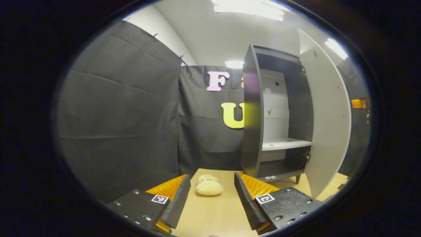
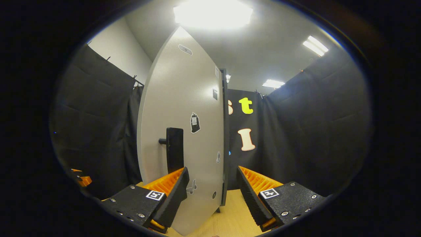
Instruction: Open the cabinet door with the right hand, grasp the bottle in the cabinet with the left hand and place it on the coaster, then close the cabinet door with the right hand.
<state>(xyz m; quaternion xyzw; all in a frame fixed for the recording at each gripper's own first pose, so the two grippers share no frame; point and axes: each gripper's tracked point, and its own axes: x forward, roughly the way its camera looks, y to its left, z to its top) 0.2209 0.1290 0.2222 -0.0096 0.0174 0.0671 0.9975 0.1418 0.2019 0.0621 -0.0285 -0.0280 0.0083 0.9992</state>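
Note:
The dark cabinet (image 1: 250, 115) stands on the table with its pale door (image 1: 329, 115) swung wide to the right. Its white shelf (image 1: 284, 144) and the floor below it look bare. A cream, fuzzy-looking object (image 1: 209, 187) with a smaller cream piece on top lies on the table; I cannot tell bottle from coaster there. My left gripper (image 1: 212, 177) is open, a little short of it. In the right gripper view, my right gripper (image 2: 212, 171) is open facing the door's outer face (image 2: 184, 108). The black handle (image 2: 174, 149) is just above its left finger (image 2: 171, 184).
The light wooden table (image 1: 213, 214) runs under both grippers. Black cloth walls close the booth at the back and sides. The door's free edge reaches toward the table's near right part. Part of the other gripper (image 1: 359, 103) and a hand show beyond the door.

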